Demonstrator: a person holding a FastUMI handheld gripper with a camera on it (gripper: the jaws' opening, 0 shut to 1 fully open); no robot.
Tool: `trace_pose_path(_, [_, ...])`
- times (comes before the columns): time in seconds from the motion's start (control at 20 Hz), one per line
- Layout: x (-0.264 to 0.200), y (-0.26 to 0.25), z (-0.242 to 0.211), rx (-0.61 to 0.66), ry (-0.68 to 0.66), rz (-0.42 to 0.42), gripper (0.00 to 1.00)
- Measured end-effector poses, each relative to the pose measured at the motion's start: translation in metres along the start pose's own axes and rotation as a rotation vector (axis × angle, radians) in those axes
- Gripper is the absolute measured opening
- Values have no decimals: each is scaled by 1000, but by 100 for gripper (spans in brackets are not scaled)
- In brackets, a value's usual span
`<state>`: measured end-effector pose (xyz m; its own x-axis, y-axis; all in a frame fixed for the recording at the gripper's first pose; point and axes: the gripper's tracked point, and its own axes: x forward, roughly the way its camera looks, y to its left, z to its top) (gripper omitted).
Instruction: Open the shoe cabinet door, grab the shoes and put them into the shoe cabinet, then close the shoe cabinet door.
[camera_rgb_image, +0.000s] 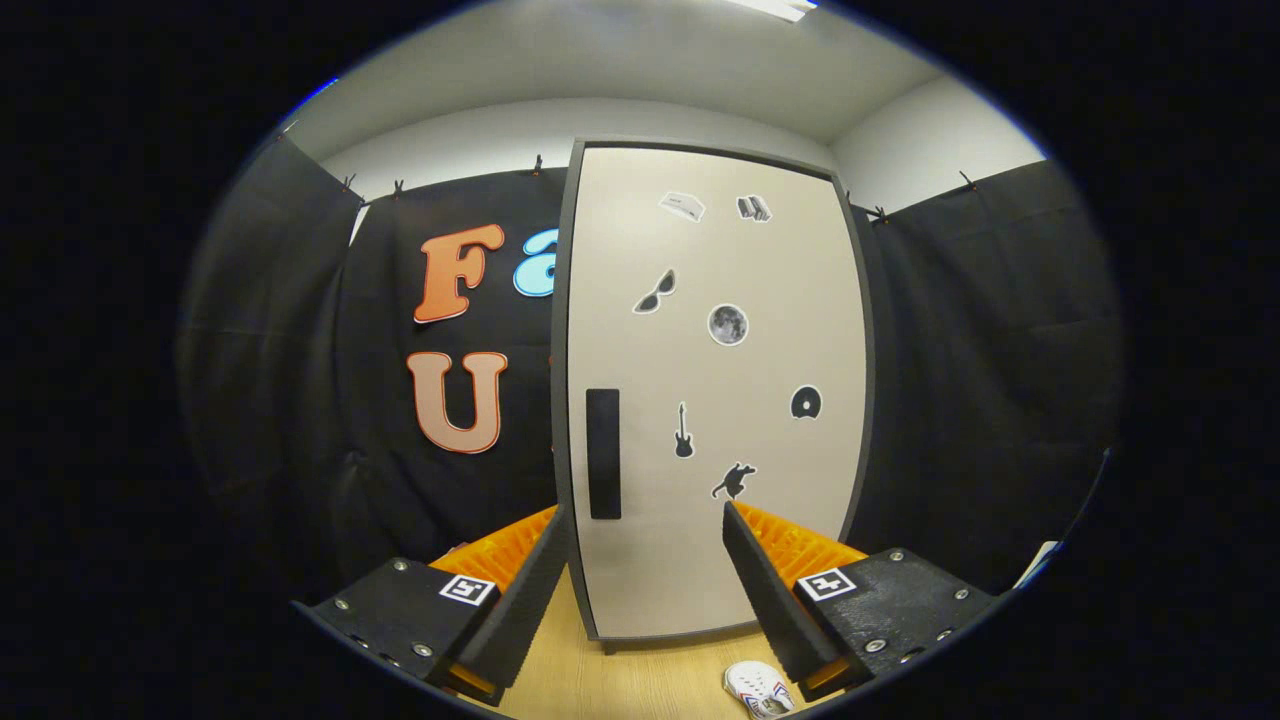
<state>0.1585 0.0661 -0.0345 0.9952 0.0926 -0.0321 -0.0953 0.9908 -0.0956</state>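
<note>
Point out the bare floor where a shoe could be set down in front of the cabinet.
Bare wood floor lies between the open gripper fingers, from the closed cabinet base back toward the camera. It is tighter by the right finger, where a white shoe already lies. The handle has free space in front of it for a reach.

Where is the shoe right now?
In the gripper view the shoe lies on the wooden floor before the closed cabinet door, low beside the open gripper's right finger.
</note>
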Motion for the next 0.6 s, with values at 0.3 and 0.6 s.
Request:
trace_pose_path(0.3, [73, 32, -3, -51, 33, 25, 94])
trace_pose_path(0.6, [120, 41, -4, -46, 58, 7, 88])
